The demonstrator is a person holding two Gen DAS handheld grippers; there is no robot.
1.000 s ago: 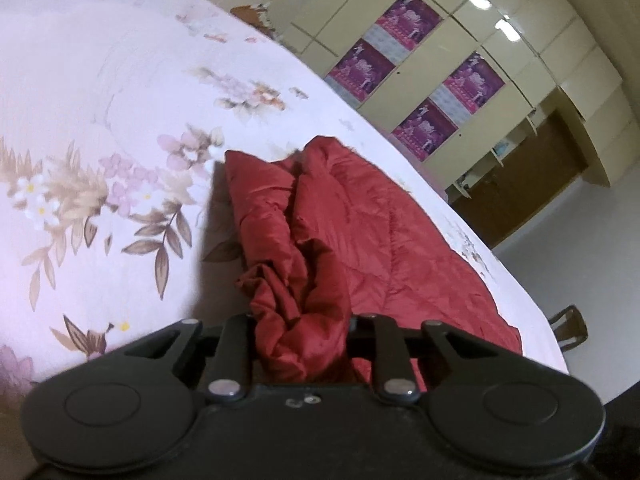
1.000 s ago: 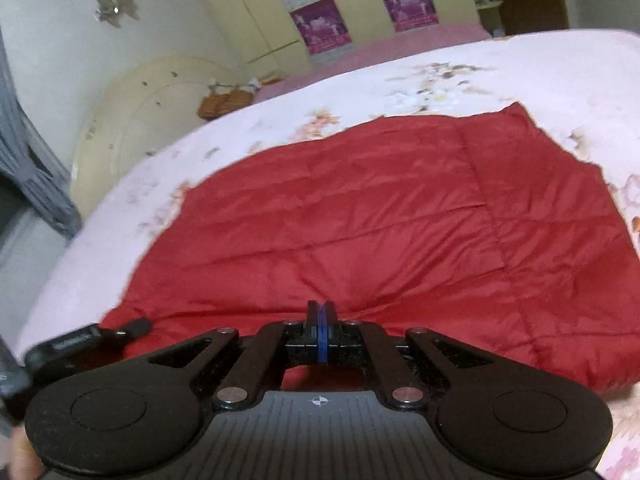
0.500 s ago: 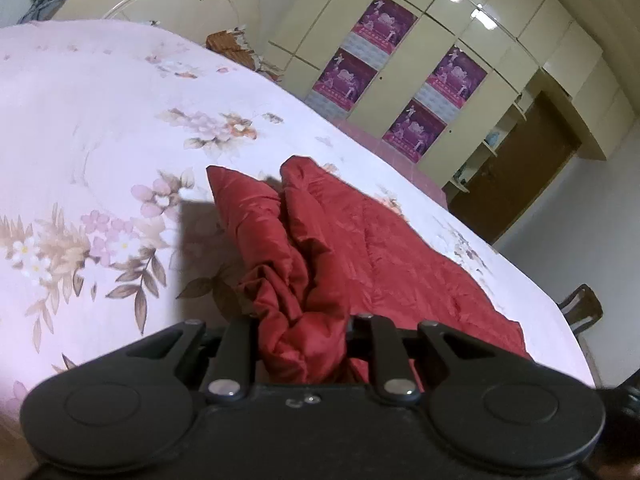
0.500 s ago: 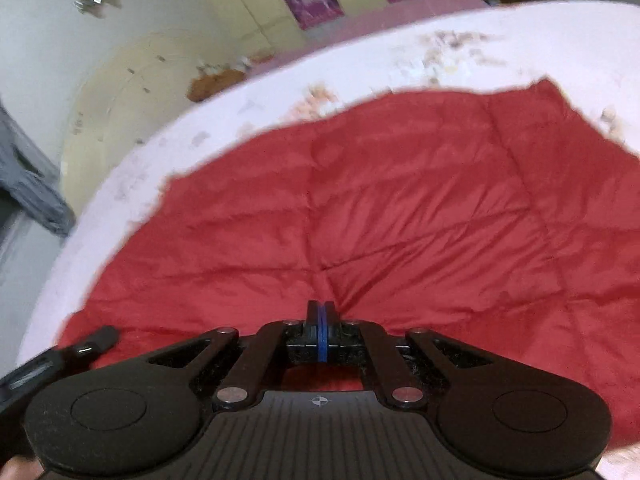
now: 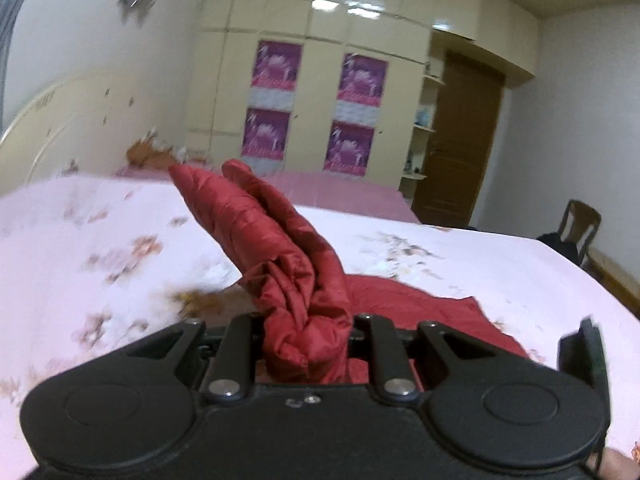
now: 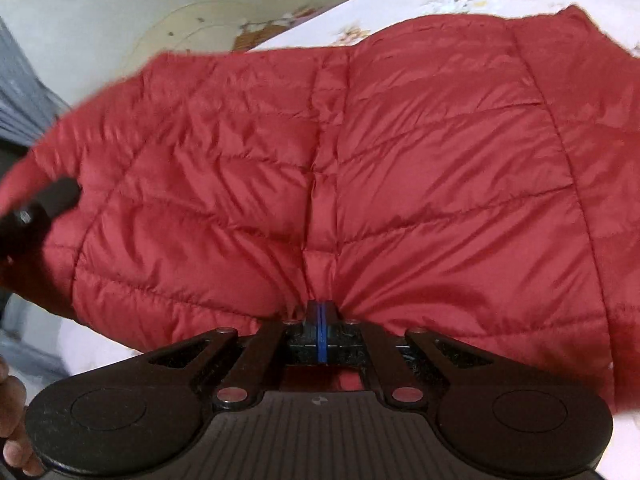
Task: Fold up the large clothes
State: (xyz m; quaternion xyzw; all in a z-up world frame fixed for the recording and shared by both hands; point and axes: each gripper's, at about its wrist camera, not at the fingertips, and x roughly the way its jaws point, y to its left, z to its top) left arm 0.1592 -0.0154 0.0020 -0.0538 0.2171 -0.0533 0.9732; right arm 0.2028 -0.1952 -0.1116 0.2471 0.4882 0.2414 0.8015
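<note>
On the floral bedspread (image 5: 120, 240) lies a red quilted jacket (image 6: 400, 168), spread wide in the right wrist view. Left gripper (image 5: 306, 332): fingers narrow, clamped on a bunched fold of the jacket, which stands raised off the bed. Right gripper (image 6: 320, 320): fingers fully closed, pinching the jacket's near edge, where the fabric puckers.

- quilted jacket (image 6: 360, 168): red, stitched in a diamond/channel pattern, slight sheen
- bedspread (image 5: 100, 240): pale pink-white, brown and pink floral print
- both gripper bodies: black; right gripper (image 6: 321, 320) has a blue strip between its pads
- wardrobe (image 5: 320, 80) at 12 o'clock: cream, four purple posters (image 5: 276, 66)
- door (image 5: 460, 140) at 2 o'clock: brown
</note>
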